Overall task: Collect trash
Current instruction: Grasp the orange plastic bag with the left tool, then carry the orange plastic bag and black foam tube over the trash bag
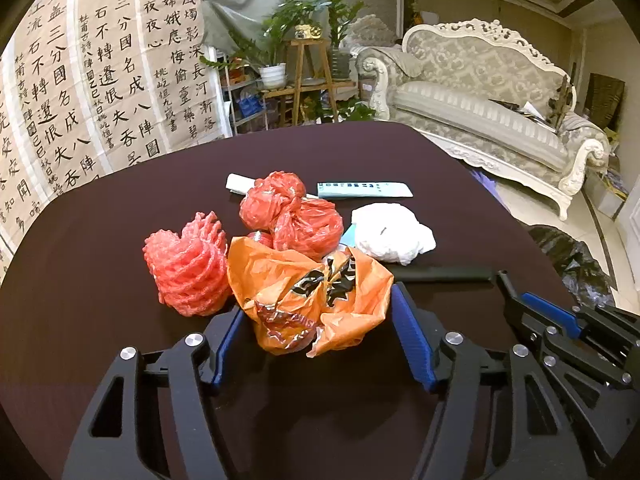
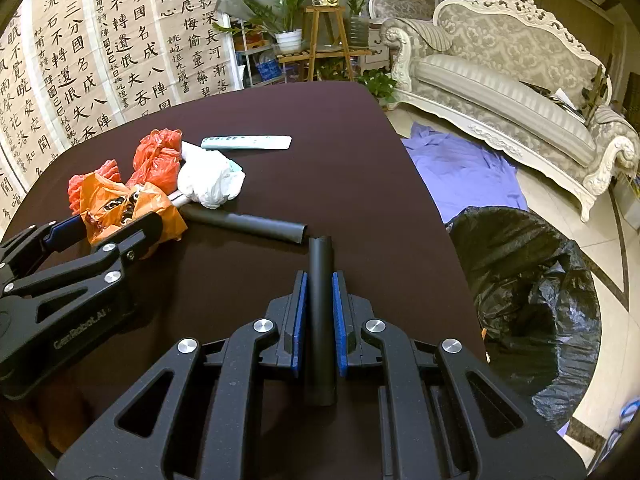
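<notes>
L gripper straddles orange bag on worktop, pads at its sides, no firm squeeze seen. Crowding it: pink foam net, red bags, white wad, remote. R gripper clamped on black tube; 2nd tube beside. Bin bag on floor.

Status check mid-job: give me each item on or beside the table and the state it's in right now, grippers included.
left gripper: jaws around the orange bag, grip not certain
orange bag: crumpled, on table
right gripper: shut on black tube
black tube: held, pointing forward
second black tube: lying flat on table
red bags: knotted
foam net: bunched
white wad: crumpled
remote: flat
trash bag: open, on the floor
</notes>
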Tool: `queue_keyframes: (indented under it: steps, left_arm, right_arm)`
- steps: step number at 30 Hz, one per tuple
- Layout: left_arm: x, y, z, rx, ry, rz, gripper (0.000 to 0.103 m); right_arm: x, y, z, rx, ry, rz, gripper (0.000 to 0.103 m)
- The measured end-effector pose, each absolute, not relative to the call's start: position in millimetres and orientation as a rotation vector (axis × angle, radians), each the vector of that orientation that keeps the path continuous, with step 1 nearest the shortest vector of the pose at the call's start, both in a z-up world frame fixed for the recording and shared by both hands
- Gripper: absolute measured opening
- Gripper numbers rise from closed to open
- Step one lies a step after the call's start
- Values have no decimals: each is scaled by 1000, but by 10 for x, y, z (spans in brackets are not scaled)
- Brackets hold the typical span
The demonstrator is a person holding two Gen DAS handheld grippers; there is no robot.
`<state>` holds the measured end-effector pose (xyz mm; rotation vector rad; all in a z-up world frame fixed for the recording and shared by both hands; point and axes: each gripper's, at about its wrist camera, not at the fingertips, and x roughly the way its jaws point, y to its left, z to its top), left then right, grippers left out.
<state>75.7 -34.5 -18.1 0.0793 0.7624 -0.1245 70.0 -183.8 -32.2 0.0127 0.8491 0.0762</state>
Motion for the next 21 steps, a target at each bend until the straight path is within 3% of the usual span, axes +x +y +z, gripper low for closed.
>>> queue_keyframes:
  steps: [21]
  left_arm:
    - [253,-335,-53,90,700,-187,63]
  right_arm:
    - [241,-2063,-168,52,791,-1,12]
